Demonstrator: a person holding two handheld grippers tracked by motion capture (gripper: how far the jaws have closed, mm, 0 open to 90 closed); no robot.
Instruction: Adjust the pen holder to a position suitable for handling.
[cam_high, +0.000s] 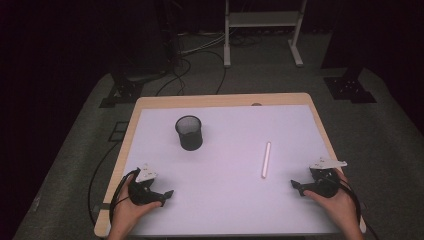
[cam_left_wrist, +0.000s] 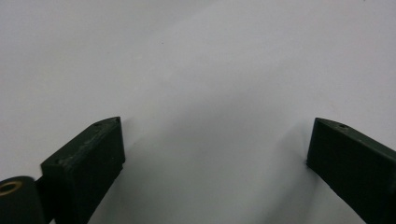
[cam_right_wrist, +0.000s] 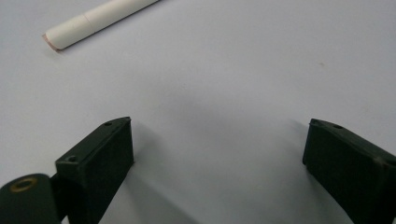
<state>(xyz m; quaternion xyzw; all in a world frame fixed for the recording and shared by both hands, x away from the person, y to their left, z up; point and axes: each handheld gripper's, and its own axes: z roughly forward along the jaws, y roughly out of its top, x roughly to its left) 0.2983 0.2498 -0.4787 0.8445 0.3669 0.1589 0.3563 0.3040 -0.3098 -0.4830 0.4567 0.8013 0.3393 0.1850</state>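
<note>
White marker (cam_high: 266, 159) is lying untouched on the counter (cam_high: 225, 200), far from the mesh cup (cam_high: 189, 132); I am resting my right gripper (cam_high: 296, 186) and left gripper (cam_high: 168, 196) wide open, empty.

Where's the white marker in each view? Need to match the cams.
High view: white marker lies right of centre on the white table mat, ahead-left of the right gripper.
Left gripper view: not in it.
Right gripper view: marker's end at top left, beyond the open jaws.
Shared landmark: the white table mat.
</note>
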